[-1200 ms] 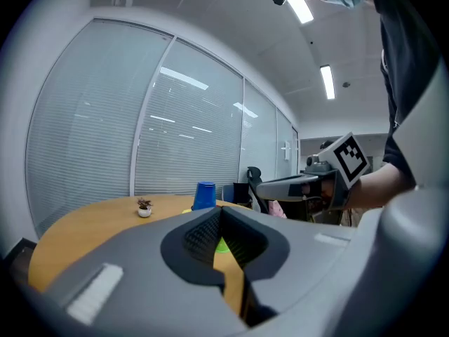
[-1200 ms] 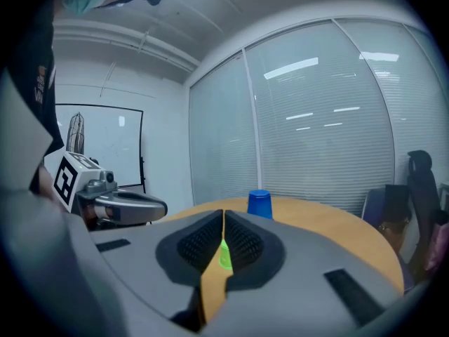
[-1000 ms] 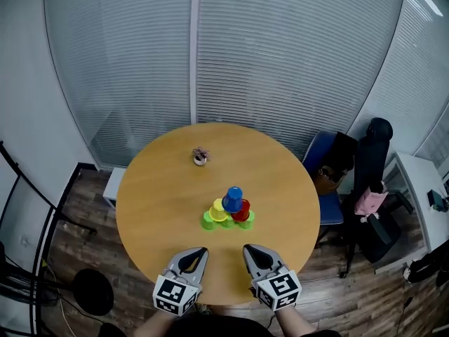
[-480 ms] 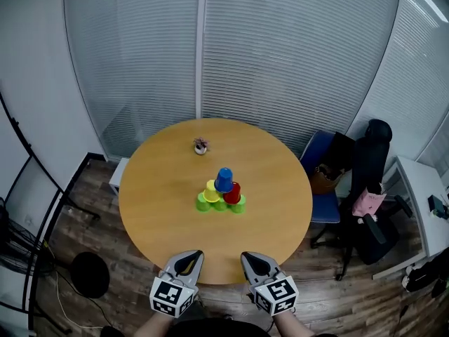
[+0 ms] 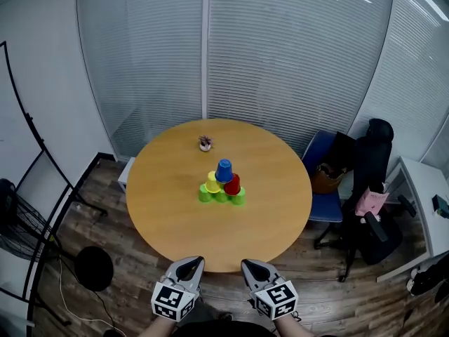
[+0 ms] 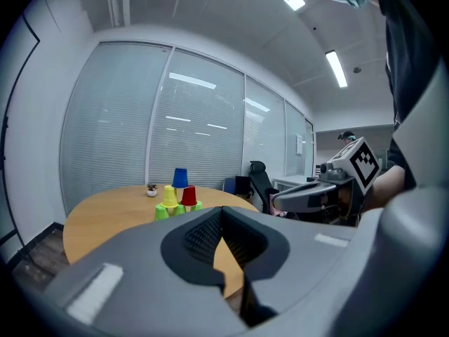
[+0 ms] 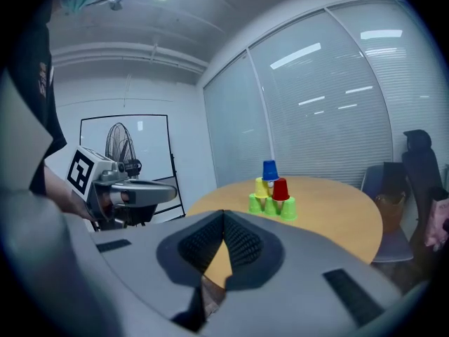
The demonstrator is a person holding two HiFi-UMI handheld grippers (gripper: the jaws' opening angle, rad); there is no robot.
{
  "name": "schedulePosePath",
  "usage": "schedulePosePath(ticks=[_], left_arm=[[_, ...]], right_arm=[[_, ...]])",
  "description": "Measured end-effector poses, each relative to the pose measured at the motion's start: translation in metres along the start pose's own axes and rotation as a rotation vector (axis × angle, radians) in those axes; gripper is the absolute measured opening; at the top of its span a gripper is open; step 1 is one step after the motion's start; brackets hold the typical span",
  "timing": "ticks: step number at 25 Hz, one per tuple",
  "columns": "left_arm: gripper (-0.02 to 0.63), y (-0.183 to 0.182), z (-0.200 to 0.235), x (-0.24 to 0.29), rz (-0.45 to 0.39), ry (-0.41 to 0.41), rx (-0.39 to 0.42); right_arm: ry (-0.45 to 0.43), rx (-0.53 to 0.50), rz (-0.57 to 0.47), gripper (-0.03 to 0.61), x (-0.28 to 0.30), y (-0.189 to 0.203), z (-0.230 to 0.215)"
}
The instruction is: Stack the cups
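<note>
A pyramid of upside-down cups stands near the middle of the round wooden table [image 5: 168, 209]. Three green cups [image 5: 221, 196] form the base, a yellow cup [image 5: 212, 182] and a red cup [image 5: 232, 184] sit on them, and a blue cup [image 5: 224, 170] tops the stack. The blue cup [image 6: 180, 177] [image 7: 269, 169] shows in both gripper views too. My left gripper [image 5: 193, 262] and right gripper [image 5: 248, 265] hang side by side off the table's near edge, well back from the cups. Both are shut and hold nothing.
A small potted plant [image 5: 205, 143] sits at the table's far side. A blue chair [image 5: 324, 170] and a black office chair [image 5: 370, 188] stand to the right, by a white desk [image 5: 428, 195]. A fan [image 5: 14, 220] and a black round stand base [image 5: 94, 268] are at the left. Glass walls with blinds stand behind.
The view has drawn back from the table, so the cups and table look farther off. Both grippers, over the table's near edge a second ago, are off it over the floor, still shut.
</note>
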State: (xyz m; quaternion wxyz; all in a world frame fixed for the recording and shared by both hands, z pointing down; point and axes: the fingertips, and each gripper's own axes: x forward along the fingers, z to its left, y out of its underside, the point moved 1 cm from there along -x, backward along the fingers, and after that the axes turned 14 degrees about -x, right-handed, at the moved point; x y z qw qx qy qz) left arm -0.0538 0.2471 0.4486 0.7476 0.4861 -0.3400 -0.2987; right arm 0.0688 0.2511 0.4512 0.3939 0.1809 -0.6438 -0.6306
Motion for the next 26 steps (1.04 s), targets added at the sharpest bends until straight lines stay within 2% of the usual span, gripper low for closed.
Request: schedulePosePath(ticks=[15,26], left_arm=[[0.011,0.022,-0.031,-0.014,-0.011,-0.027,-0.008],[0.009,0.029,-0.032,-0.017,-0.012,-0.041,-0.008]], right_arm=[[-0.043,-0.053,0.0,0.012,-0.025,0.014,0.014],[-0.043,-0.049,-0.004,0.012,-0.027,0.018,0.016]])
